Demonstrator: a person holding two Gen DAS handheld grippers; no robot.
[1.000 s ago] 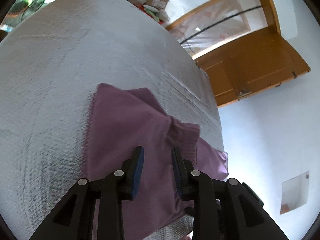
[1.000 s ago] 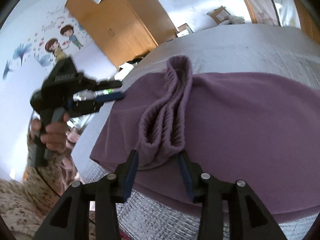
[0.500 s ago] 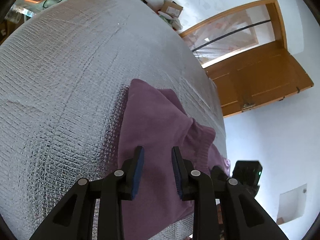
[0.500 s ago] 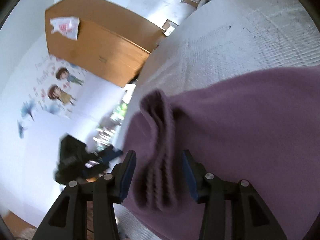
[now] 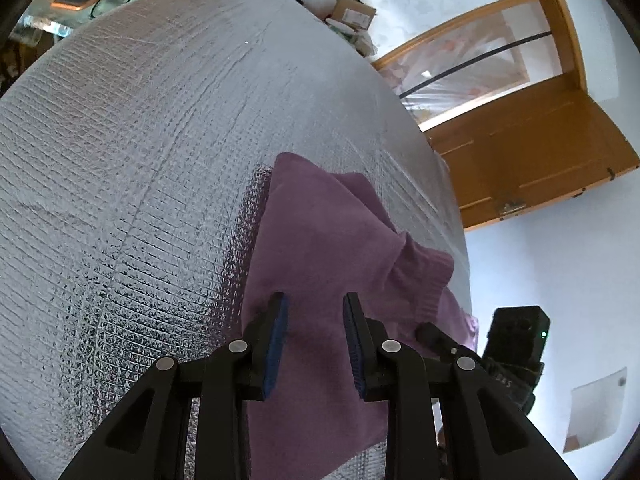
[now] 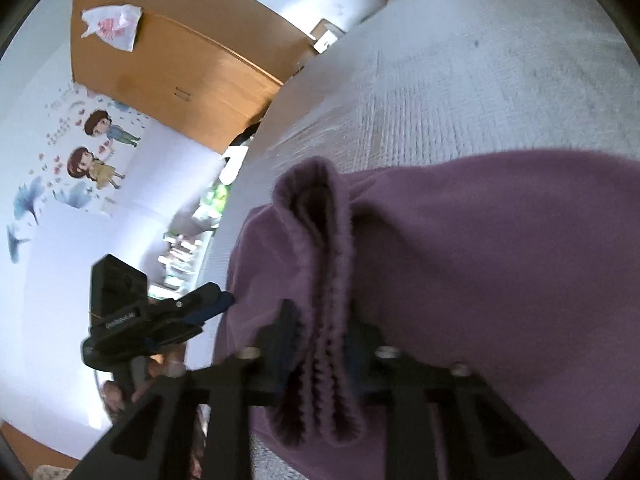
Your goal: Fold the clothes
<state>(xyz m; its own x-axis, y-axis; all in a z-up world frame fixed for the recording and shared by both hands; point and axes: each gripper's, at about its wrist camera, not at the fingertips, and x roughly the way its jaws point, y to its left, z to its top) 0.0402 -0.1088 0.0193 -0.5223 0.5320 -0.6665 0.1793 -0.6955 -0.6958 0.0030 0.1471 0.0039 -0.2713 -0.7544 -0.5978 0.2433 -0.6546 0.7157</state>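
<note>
A purple knit sweater [image 5: 320, 264] lies partly folded on a silver quilted surface [image 5: 132, 168]. My left gripper [image 5: 316, 320] is open and empty, its jaws just above the sweater's near part. In the right wrist view the sweater [image 6: 480, 272] fills the lower right, and its ribbed cuff [image 6: 324, 280] runs between the jaws of my right gripper [image 6: 320, 344], which is shut on it. The left gripper [image 6: 168, 316] also shows at the left of that view. The right gripper's body [image 5: 516, 344] shows at the lower right of the left wrist view.
A wooden door [image 5: 520, 156] stands beyond the surface's far right edge. Cardboard boxes [image 5: 352, 12] and clutter lie at the far end. A wooden wardrobe [image 6: 176, 68] and a wall with cartoon stickers [image 6: 92, 148] are on the left of the right wrist view.
My right gripper has closed on the ribbed cuff and lifted it. My left gripper has shifted left over the sweater and stayed open.
</note>
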